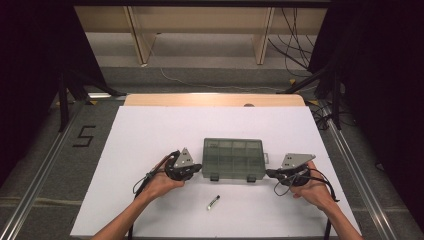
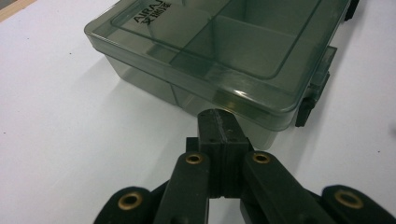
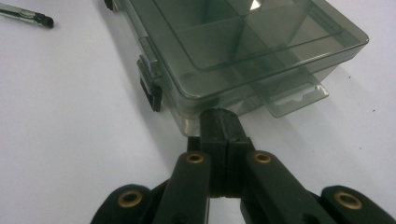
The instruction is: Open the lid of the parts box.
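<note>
A smoky translucent compartment box (image 1: 233, 158) lies with its lid down in the middle of the white board, two black latches on its near side. My left gripper (image 1: 196, 167) is shut with nothing in it, its tip against the box's near left corner (image 2: 261, 119). My right gripper (image 1: 269, 173) is also shut and empty, its tip at the box's near right corner (image 3: 187, 119). In the left gripper view the joined jaw tips (image 2: 219, 122) touch the box wall; in the right gripper view the tips (image 3: 220, 120) do the same. A small pen-like stick (image 1: 213, 202) lies in front of the box.
The white board (image 1: 150, 130) covers a wooden table (image 1: 215, 99). The stick with a dark cap (image 3: 28, 16) rests left of the box in the right gripper view. A hang tab (image 3: 299, 95) juts from the box's right end. Cables and frame legs stand beyond the table.
</note>
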Demonstrator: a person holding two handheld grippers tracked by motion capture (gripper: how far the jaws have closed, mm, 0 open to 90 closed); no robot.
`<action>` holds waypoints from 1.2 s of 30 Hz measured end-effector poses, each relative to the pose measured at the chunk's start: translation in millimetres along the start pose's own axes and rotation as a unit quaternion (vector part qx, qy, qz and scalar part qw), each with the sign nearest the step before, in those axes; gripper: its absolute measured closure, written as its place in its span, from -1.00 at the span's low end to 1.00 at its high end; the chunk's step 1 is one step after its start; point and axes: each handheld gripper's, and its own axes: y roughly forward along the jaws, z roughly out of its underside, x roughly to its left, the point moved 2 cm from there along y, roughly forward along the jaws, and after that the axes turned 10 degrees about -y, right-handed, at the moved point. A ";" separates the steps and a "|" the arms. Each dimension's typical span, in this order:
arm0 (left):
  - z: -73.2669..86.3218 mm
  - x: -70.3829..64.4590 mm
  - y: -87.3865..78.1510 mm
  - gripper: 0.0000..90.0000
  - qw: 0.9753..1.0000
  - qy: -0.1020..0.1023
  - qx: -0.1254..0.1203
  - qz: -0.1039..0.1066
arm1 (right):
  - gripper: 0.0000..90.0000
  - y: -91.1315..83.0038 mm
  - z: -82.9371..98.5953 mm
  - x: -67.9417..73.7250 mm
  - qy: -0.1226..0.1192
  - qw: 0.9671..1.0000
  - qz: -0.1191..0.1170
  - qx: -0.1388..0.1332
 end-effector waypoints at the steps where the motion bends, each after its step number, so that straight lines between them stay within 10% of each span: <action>1: 0.0 0.0 0.0 0.99 1.000 0.000 0.000 0.000 | 1.00 0.0 -0.4 0.0 -0.002 1.000 0.001 -0.001; 16: -6.5 0.3 -6.5 0.99 1.000 -0.006 -0.017 -0.008 | 1.00 -1.9 -5.2 -2.4 0.005 0.999 0.022 -0.040; 36: -36.6 -2.0 -14.4 0.99 0.995 -0.018 -0.100 -0.019 | 1.00 -5.0 -24.1 -18.8 0.014 0.992 0.075 -0.101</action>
